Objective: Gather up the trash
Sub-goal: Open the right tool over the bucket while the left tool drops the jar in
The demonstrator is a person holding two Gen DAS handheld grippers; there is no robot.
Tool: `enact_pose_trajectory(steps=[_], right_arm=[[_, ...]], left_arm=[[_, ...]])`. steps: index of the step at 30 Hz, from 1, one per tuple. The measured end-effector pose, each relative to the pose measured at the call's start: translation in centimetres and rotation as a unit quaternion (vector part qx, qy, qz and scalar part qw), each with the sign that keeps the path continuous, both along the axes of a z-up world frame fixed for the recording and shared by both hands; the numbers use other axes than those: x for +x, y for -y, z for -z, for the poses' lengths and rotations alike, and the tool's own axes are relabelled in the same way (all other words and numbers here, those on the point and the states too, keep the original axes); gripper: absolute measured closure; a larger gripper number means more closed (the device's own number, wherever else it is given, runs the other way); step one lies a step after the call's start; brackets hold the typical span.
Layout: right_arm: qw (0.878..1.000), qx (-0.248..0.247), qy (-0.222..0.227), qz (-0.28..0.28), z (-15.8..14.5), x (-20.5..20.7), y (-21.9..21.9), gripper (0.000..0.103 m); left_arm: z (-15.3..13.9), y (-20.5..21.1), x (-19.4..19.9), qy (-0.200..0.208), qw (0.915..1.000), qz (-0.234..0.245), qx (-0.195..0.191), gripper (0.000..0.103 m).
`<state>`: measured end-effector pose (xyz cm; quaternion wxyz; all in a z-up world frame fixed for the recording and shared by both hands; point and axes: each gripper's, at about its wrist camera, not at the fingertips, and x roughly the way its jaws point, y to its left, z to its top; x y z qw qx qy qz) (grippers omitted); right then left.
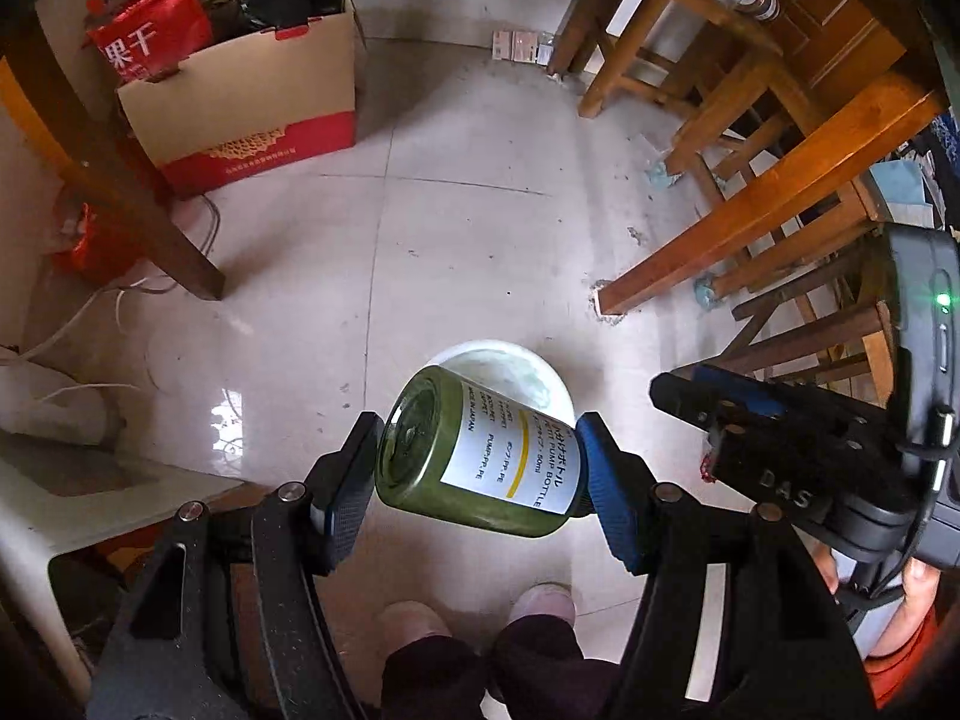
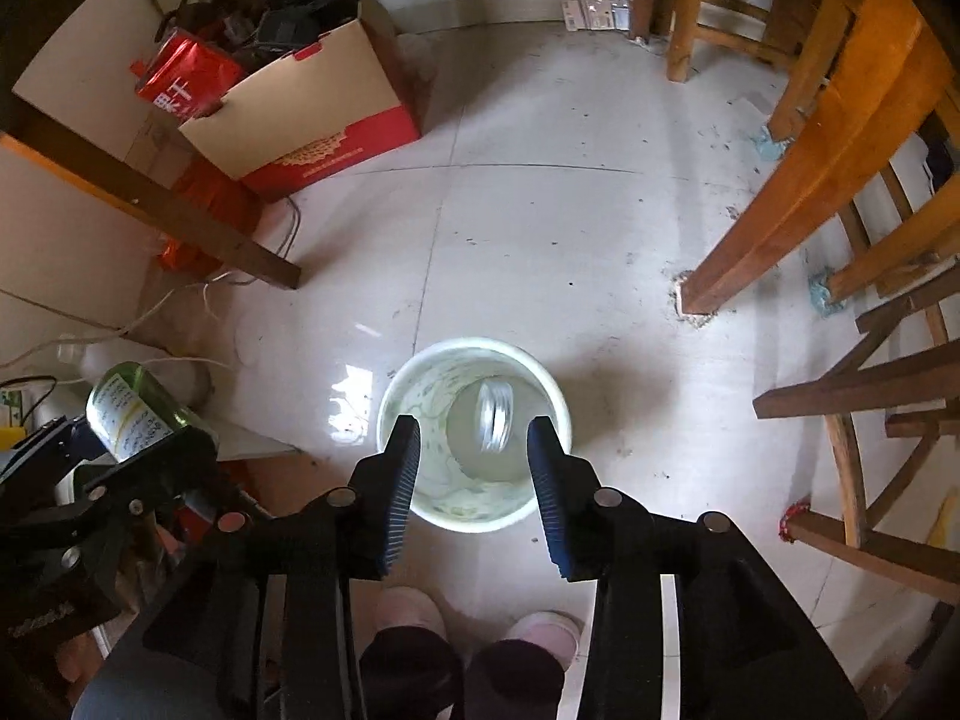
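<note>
My left gripper (image 1: 480, 450) is shut on a green pump bottle (image 1: 474, 462) with a white label, held sideways by its two ends. Below and partly behind the bottle, a white round bin (image 1: 540, 372) stands on the floor. In the right wrist view my right gripper (image 2: 474, 438) hangs open directly over the bin (image 2: 396, 384), nothing between its pads. A small, blurred, silvery round piece (image 2: 495, 417) shows inside the bin's mouth. The bottle (image 2: 129, 414) and left gripper appear at that view's left edge. My right gripper (image 1: 720, 420) sits to the right of the bottle.
A red-and-tan cardboard box (image 2: 312, 108) full of items stands at the far left. A dark table leg (image 2: 240, 246) and white cables (image 2: 180, 300) lie left of the bin. Wooden table and stool legs (image 2: 750, 240) crowd the right. The person's pink slippers (image 2: 540, 630) stand just behind the bin.
</note>
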<state>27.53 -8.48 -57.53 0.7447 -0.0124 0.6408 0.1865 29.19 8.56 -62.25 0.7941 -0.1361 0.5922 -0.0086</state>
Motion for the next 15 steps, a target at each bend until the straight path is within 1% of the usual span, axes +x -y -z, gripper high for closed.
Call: enact_pose_trajectory(steps=[5,10,11,15], right_arm=[[1.0,-0.012,0.007,0.015,-0.9,0.6,1.4,0.069],[0.999,-0.024,0.02,0.019,-2.8,0.9,2.5,0.069],[0.999,-0.025,0.022,0.019,-3.3,0.9,2.6,0.069],[0.999,-0.021,0.028,0.019,-5.2,0.9,3.0,0.069]], left_arm=[[0.4,1.5,1.1,-0.009,0.9998,0.012,-0.013,0.039],[0.8,2.9,2.2,-0.037,0.9976,0.025,-0.052,0.038],[0.6,3.1,2.2,-0.038,0.9974,0.028,-0.054,0.038],[-0.9,4.2,2.2,-0.038,0.9982,0.04,-0.025,0.038]])
